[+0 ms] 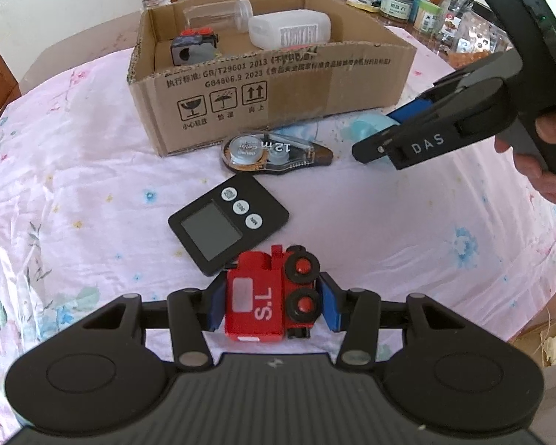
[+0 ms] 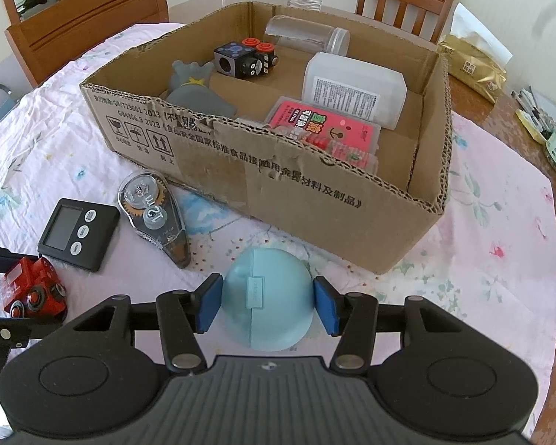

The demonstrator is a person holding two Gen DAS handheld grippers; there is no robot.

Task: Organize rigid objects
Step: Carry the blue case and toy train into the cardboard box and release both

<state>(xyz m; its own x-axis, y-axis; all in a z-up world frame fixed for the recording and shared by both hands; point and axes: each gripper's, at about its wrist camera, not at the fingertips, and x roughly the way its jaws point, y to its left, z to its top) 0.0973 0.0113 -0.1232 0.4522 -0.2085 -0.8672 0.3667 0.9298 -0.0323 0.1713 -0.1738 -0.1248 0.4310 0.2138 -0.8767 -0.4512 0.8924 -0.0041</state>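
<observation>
The left gripper (image 1: 270, 306) holds the red train (image 1: 267, 296); the right gripper (image 2: 267, 306), wide around the round blue case (image 2: 267, 300), may let it roll away on the bench (image 2: 482, 259).

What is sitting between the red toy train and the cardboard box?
The black timer and the tape dispenser lie between the red toy train and the cardboard box, seen best from the left wrist.

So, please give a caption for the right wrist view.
Right gripper brackets a pale blue round case before the cardboard box.
</observation>
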